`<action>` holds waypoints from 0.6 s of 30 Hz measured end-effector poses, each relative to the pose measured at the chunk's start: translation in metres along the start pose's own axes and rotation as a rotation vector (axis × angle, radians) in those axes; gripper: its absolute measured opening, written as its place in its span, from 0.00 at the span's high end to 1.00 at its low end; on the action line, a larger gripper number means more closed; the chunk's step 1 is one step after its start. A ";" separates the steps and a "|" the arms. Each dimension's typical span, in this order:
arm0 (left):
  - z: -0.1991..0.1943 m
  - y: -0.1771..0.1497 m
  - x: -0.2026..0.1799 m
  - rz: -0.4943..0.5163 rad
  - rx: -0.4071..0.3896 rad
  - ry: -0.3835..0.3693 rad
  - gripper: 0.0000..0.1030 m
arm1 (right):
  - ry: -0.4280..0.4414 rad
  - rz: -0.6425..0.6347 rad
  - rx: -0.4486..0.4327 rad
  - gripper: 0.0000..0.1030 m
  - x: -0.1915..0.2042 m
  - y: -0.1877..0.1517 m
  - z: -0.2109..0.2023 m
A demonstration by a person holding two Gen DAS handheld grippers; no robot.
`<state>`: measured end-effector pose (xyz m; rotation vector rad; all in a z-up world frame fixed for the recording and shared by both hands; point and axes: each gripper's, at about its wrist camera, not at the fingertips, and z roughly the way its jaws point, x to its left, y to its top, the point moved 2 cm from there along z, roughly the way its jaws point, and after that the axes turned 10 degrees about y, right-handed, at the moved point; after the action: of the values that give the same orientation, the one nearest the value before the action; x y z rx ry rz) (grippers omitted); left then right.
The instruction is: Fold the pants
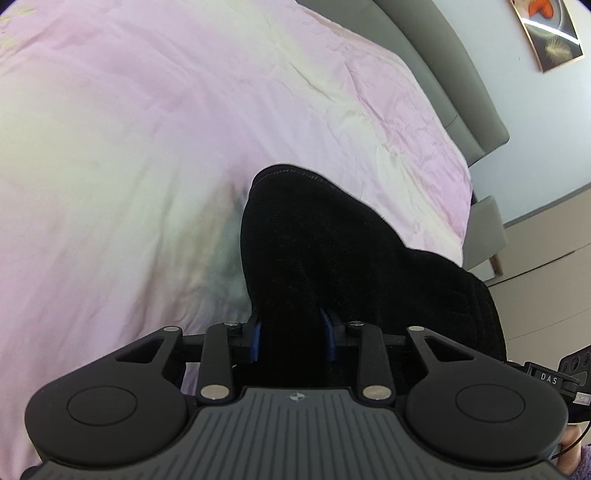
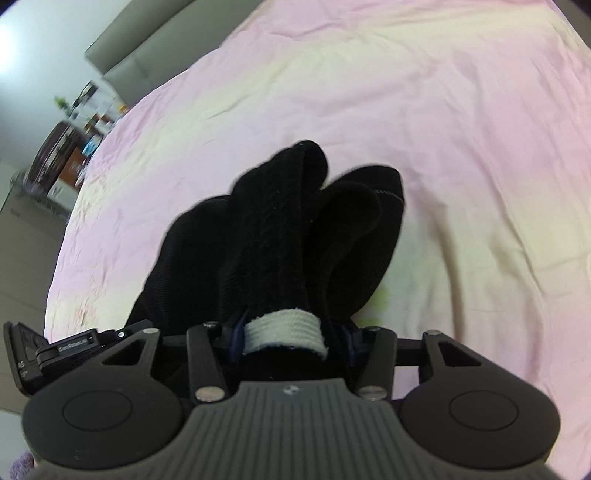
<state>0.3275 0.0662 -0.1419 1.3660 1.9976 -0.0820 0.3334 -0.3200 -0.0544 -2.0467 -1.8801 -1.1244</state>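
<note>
Now both tongs are clenched on the black pants [image 1: 314, 251]: left gripper [image 1: 293, 334] and right gripper [image 2: 291, 338] lift bunched cloth above the pink bedsheet [image 2: 461, 147].

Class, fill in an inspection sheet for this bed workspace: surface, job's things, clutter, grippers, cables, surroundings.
Surface: pink bedsheet, wrinkled.
Job's things: black pants, bunched and lifted; white band at the right jaws.
Clutter: nothing seen on the bed.
Grippers: left gripper and right gripper each closed on pants fabric.
Cables: thin black cable by the left gripper.
Surroundings: grey headboard, wall picture, crowded shelves.
</note>
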 end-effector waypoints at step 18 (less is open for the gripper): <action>-0.166 0.071 0.146 -0.036 -0.198 0.166 0.68 | 0.265 -0.120 0.074 0.57 0.212 -0.046 0.129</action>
<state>0.2739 0.2831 -0.0785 1.2440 2.1044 0.2140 0.3329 -0.0685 -0.0358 -1.6720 -1.8997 -1.2625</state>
